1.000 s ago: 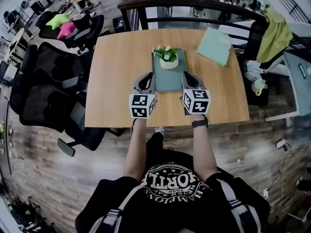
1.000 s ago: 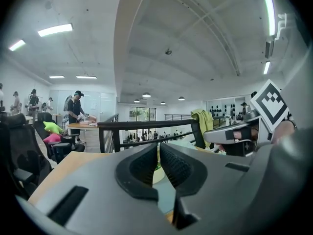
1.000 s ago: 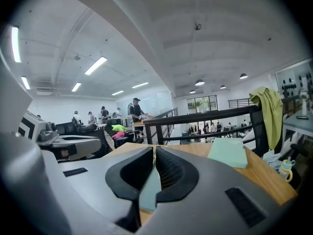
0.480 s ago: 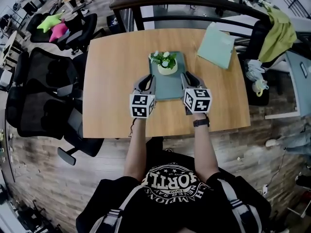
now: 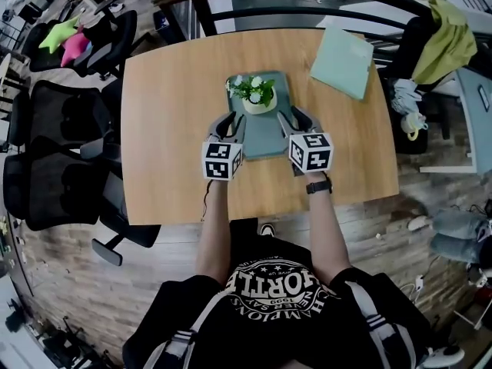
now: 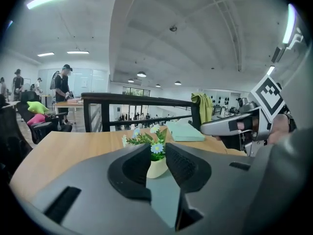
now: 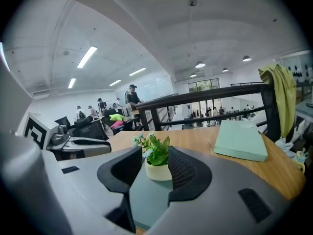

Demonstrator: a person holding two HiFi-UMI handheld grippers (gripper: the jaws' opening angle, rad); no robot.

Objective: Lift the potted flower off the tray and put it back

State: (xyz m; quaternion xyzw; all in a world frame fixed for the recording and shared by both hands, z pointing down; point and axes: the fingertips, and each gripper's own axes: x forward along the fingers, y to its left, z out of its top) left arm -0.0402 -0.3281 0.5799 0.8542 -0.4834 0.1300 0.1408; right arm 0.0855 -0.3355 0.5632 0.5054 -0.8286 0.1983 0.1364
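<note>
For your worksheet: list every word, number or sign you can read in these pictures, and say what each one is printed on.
"HORTL": big white letters on the person's black shirt, ends cut off.
Small print ringing it: too small to read.
Marker cubes: black-and-white squares, no words.

I take the wooden surface (image 5: 169, 129) as my anchor. Beyond its far edge runs a black railing (image 6: 142, 100). To its left stand black mesh office chairs (image 5: 54, 160), and past them lie a green cushion (image 5: 54, 35) and a pink cushion (image 5: 74, 46). Off its far right corner hangs a yellow-green cloth (image 5: 450, 41). Around it I see a wood-plank floor (image 5: 77, 283). Above it, strip lights (image 7: 87, 56) cross a white ceiling.
</note>
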